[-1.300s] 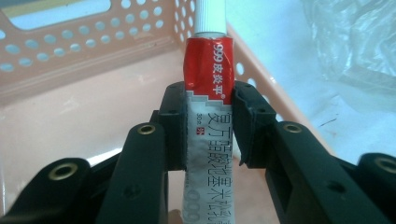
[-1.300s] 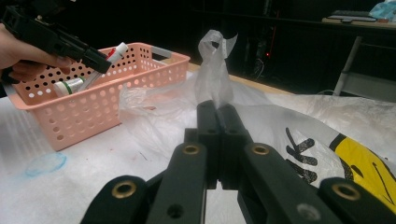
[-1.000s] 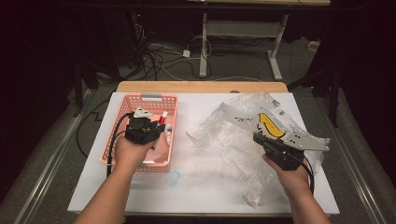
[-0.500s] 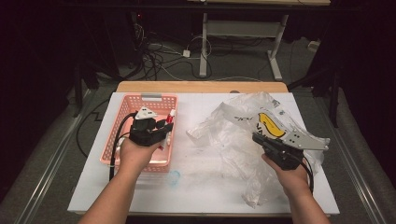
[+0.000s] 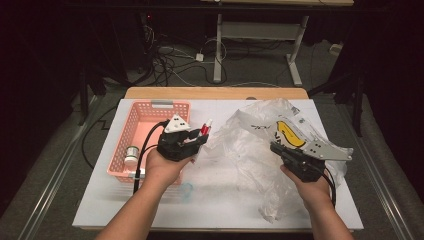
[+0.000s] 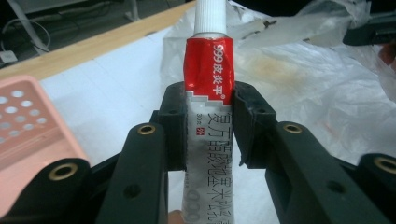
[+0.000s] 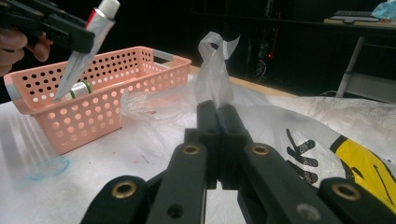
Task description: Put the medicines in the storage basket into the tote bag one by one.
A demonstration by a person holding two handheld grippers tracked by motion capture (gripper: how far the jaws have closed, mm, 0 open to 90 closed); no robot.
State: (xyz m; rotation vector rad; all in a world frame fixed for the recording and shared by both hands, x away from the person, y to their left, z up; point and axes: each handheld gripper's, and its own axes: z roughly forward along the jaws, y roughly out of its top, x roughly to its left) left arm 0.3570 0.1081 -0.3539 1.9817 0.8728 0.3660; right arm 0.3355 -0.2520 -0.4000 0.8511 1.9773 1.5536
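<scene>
A: High view first: the white table [image 5: 100,210] carries the crumpled plastic bag [image 5: 250,150] at about 3 o'clock from its centre, and the pink basket [image 5: 145,120] at about 9 o'clock.

B: And the grippers?

A: The right gripper [image 5: 280,150] rests low on the bag. In the right gripper view its jaws are pressed together, and a thin fold of the bag [image 7: 212,65] rises just behind them. I cannot tell if plastic is pinched between them.

B: The left one?

A: The left gripper [image 5: 196,140] holds the ointment tube [image 6: 208,93]. In the left gripper view both pads clamp the tube at its middle, and the white cap points to 12 o'clock. In the high view the tube [image 5: 205,131] sits over the basket's right rim, at 9 o'clock from the bag.

B: Is anything already in the basket?

A: Yes, one small round jar [image 5: 131,152] lies inside, near the left wall.

B: So how far along is it?

A: I judge the tube is picked up but not yet delivered. If the work is to move it into the bag, then carrying it across and releasing it are left.
</scene>
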